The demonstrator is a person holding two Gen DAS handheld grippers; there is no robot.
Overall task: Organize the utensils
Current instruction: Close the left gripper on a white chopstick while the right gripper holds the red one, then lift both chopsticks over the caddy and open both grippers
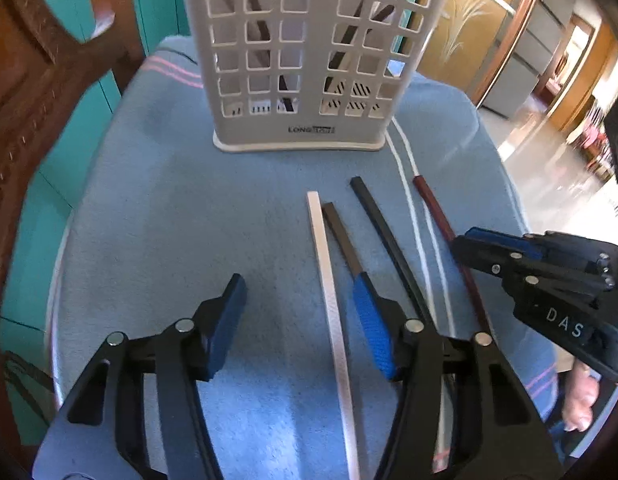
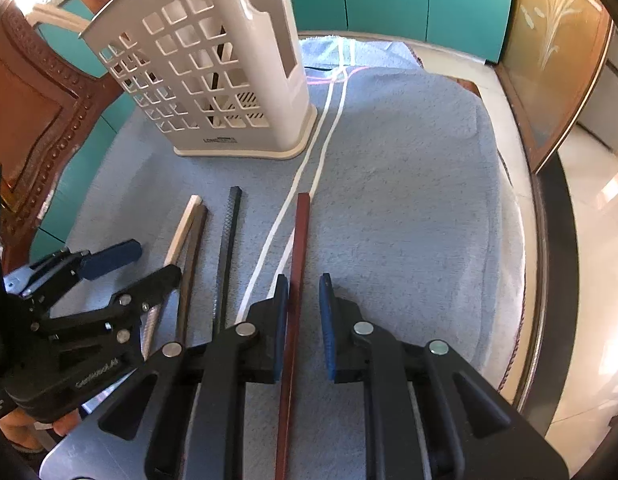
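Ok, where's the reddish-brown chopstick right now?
The reddish-brown chopstick lies on the blue towel between the right gripper's fingers, rightmost of the sticks, beside the black chopstick.

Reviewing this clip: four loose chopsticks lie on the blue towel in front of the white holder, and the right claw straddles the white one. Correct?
Not quite. The right claw straddles the reddish-brown chopstick, not the white chopstick, which lies between the fingers of the left claw; the right wrist view shows this. The rest holds: four loose chopsticks lie on the blue towel before the white holder.
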